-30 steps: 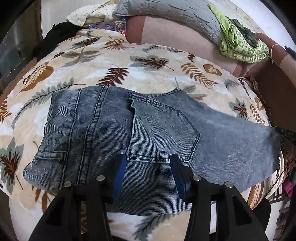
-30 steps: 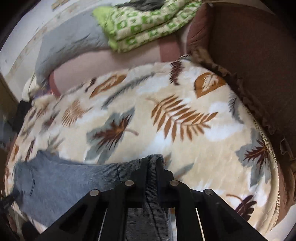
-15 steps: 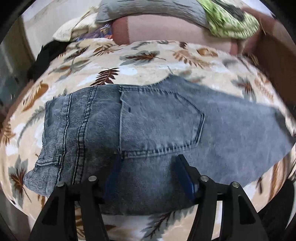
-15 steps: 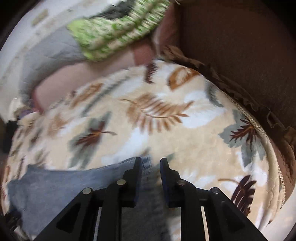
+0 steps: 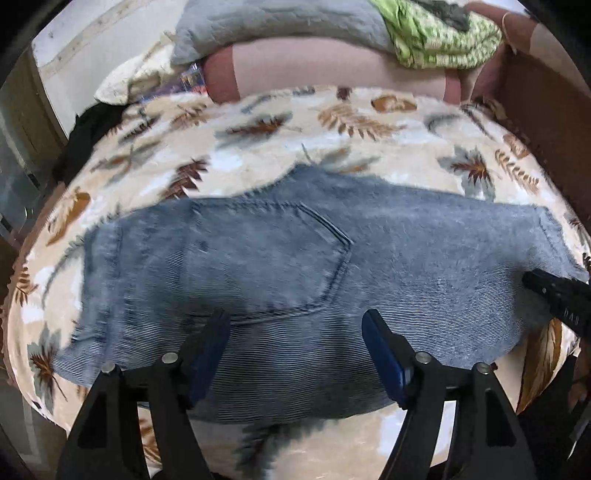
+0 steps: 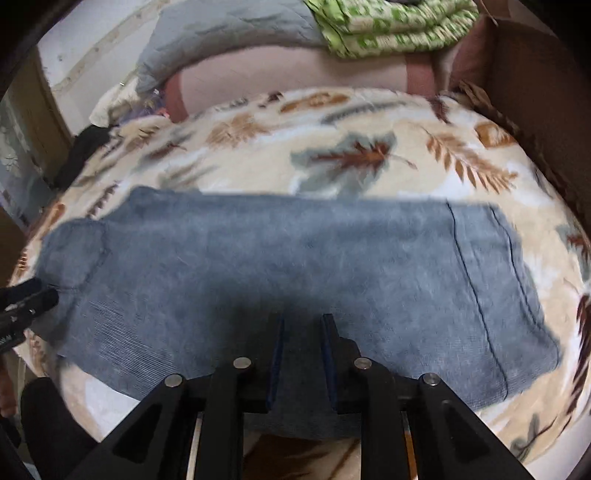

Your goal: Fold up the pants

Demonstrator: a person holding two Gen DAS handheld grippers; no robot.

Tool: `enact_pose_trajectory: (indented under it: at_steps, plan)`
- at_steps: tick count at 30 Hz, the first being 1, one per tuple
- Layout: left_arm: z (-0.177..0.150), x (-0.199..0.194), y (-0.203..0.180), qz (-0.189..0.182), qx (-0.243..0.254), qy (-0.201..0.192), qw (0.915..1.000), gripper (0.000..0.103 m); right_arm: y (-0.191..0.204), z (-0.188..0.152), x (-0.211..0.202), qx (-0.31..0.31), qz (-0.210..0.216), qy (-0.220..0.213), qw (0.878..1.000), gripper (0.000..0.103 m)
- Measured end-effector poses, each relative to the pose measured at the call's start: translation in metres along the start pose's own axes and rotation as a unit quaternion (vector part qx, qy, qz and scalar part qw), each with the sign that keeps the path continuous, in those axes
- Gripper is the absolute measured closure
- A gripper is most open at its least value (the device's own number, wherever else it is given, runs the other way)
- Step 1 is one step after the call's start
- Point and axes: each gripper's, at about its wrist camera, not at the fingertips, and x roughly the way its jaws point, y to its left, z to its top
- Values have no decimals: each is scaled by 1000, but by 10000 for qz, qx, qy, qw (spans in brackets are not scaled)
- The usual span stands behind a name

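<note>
Both grippers hang over the pants [image 5: 295,266], spread flat along the blanket's [image 5: 369,147] near edge: left gripper [image 5: 295,332] wide open, right gripper [image 6: 301,332] slightly parted, nothing gripped, probably choosing the next fold's hold.

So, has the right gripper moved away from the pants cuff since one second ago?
Yes. The right gripper let go of the cuff and pulled back; its jaws now stand open over the pants, with more of the leaf blanket visible.

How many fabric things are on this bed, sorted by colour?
Blue-grey: 1, the denim pants
Leaf-print cream: 1, the blanket
Grey: 1, the quilted pillow
Green: 1, the folded cloth
Pink: 1, the bolster
Black: 1, the garment
Total: 6
</note>
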Motion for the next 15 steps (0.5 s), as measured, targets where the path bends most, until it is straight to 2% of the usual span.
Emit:
enact_pose_trajectory:
  at_steps: [2, 4, 7, 10, 12, 15]
  plan:
    - [-1, 18, -7, 17, -113, 358, 9993, 29, -9, -4, -5, 143, 111, -54, 9998, 80]
    - [-4, 33, -10, 170, -240, 610, 9977, 28, -15, -7, -7, 177, 31, -88, 9998, 80]
    - [-6, 38, -12, 117, -331, 485, 9982, 15, -18, -15, -8, 226, 57, -149, 9996, 80]
    - [-11, 43, -18, 64, -236, 394, 9989, 3, -11, -20, -7, 43, -127, -238, 9996, 80]
    - [-13, 43, -22, 135, -169, 318, 9993, 1, -4, -16, -5, -72, -312, -147, 9994, 80]
    - [-13, 44, -20, 45, -278, 310, 9991, 0, -4, -13, -4, 52, -365, -7, 9993, 80]
